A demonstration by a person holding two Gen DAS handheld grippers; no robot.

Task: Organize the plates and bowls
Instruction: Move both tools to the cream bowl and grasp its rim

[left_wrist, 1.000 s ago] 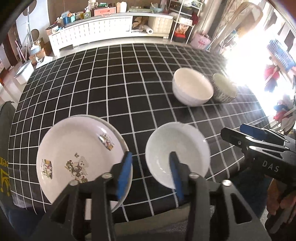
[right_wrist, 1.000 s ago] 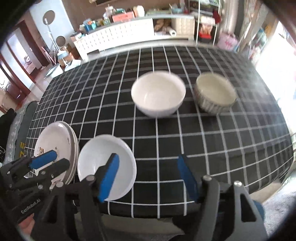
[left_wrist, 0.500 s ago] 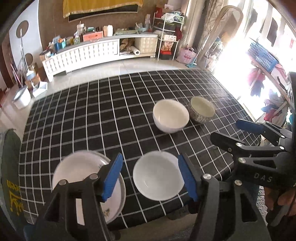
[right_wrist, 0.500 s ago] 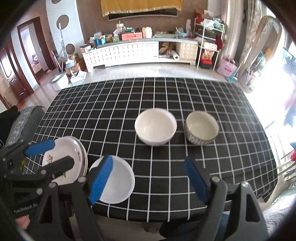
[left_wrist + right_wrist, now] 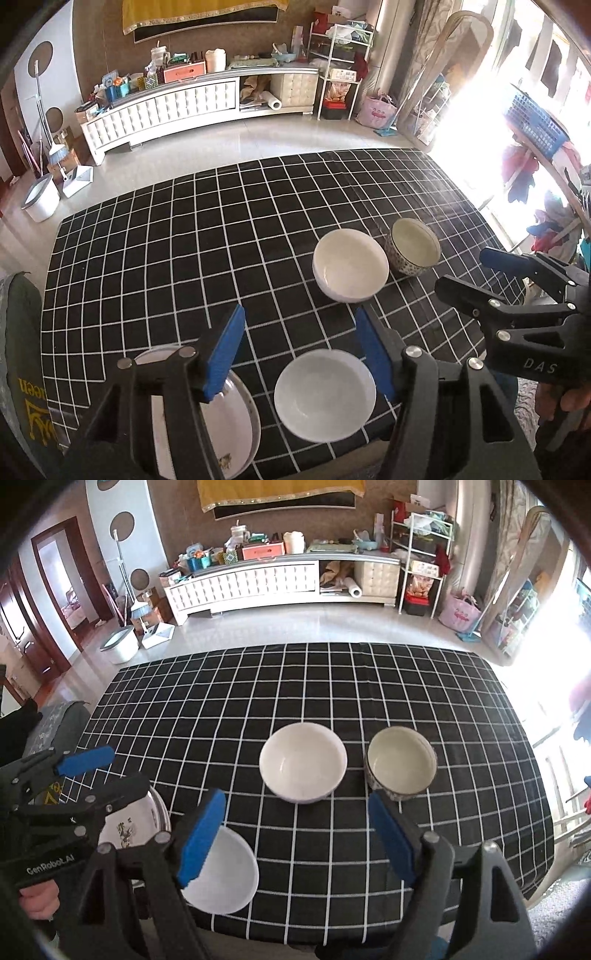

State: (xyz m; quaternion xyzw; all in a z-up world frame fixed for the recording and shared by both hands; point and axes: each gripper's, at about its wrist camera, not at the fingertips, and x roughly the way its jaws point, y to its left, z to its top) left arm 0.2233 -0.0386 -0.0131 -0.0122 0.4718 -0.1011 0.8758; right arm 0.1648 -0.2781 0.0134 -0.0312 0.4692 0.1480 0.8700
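Observation:
A stack of white plates with cartoon prints (image 5: 236, 417) lies at the near left of the black checked table (image 5: 184, 240). A small white plate (image 5: 325, 393) lies beside it. A deep white bowl (image 5: 351, 264) and a patterned bowl (image 5: 413, 247) stand side by side further back. My left gripper (image 5: 301, 354) is open and empty, high above the near edge. My right gripper (image 5: 297, 836) is open and empty, also high above the near edge. The plates (image 5: 136, 823), small plate (image 5: 225, 871), white bowl (image 5: 303, 762) and patterned bowl (image 5: 400, 762) show in the right wrist view.
The tablecloth hangs over the near table edge (image 5: 332, 934). A long white cabinet (image 5: 258, 579) with clutter stands across the floor behind the table. A metal shelf (image 5: 421, 565) stands at the back right. A grey seat (image 5: 55, 723) is at the left.
Both grippers have risen and pulled back from the table, so the dishes look smaller. Both have opened wider. The dishes have not moved.

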